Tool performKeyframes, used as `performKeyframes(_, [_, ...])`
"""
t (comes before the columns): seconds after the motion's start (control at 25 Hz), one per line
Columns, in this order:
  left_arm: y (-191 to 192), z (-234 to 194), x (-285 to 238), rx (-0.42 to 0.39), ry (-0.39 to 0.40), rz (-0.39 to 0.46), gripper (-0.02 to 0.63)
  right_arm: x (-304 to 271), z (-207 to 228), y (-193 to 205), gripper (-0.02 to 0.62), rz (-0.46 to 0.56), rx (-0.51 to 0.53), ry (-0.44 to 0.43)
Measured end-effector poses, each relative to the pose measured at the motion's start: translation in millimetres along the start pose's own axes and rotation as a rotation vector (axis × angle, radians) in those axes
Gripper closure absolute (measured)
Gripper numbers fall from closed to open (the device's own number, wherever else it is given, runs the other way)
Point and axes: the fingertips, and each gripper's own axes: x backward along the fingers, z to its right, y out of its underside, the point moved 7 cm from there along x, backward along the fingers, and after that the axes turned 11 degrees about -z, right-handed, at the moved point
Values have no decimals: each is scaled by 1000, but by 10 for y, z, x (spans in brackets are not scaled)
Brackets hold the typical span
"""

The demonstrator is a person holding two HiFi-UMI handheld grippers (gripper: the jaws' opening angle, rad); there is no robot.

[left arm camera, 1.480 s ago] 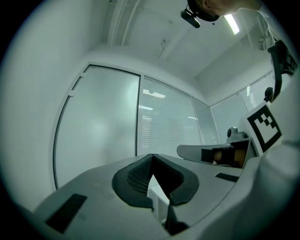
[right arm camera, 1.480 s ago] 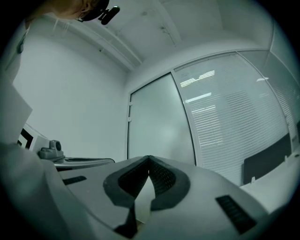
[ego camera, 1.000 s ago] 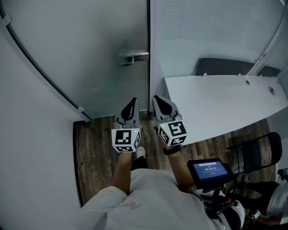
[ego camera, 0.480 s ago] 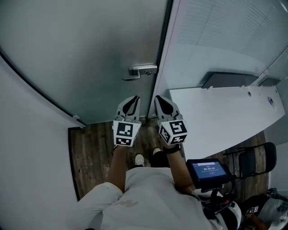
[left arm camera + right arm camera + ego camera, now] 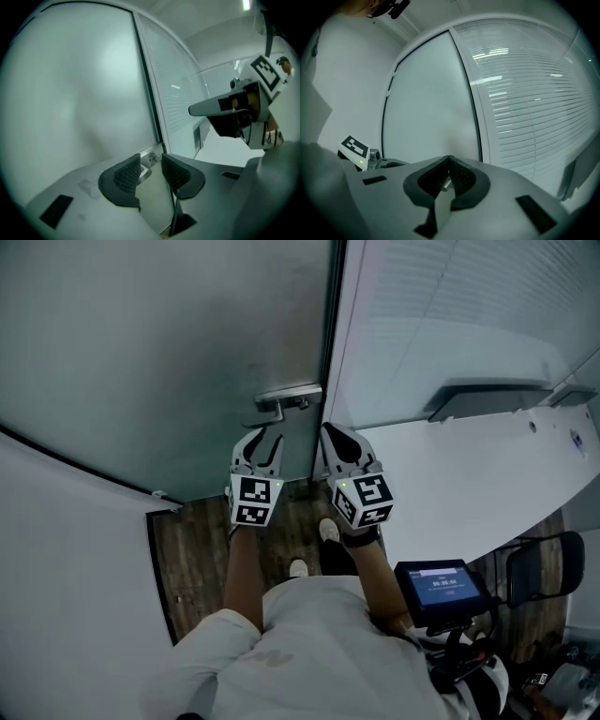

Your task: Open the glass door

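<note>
The frosted glass door [image 5: 169, 362] fills the upper left of the head view, with a metal lever handle [image 5: 286, 397] at its right edge. My left gripper [image 5: 258, 439] hangs just below the handle, a short way off it. Its jaws are opening and nothing lies between them; in the left gripper view [image 5: 150, 157] the handle [image 5: 144, 173] shows beyond the gap. My right gripper [image 5: 333, 433] is shut and empty beside the door frame [image 5: 330, 343]. In the right gripper view [image 5: 449, 159] its pads meet, and the handle [image 5: 447, 184] glints behind them.
A glass partition with white blinds [image 5: 450, 315] stands right of the door. A white desk [image 5: 469, 484], a dark chair [image 5: 534, 568] and a small lit screen [image 5: 441, 587] are at the right. A white wall [image 5: 75, 568] closes the left, over wood floor [image 5: 197, 549].
Both grippers have moved forward to the door and now sit close under the handle. The left gripper's jaws have parted; the right's stay shut.
</note>
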Motion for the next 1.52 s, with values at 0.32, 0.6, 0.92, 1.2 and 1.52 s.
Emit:
performKeyframes(0.32, [278, -262, -265, -250, -36, -264, 365, -204, -39, -61, 592, -48, -22, -13])
performKeyframes(0.6, [454, -215, -810, -481, -131, -416, 366, -345, 353, 83, 594, -66, -32, 14])
performKeyframes(0.92, [480, -240, -806, -331, -145, -287, 410, -277, 453, 177, 593, -81, -49, 24])
performKeyframes(1.2, [603, -312, -950, -202, -1, -291, 433, -261, 396, 307, 592, -96, -42, -1])
performKeyframes(1.52, [644, -315, -1168, -169, 87, -281, 445, -205, 554, 339, 592, -84, -71, 32])
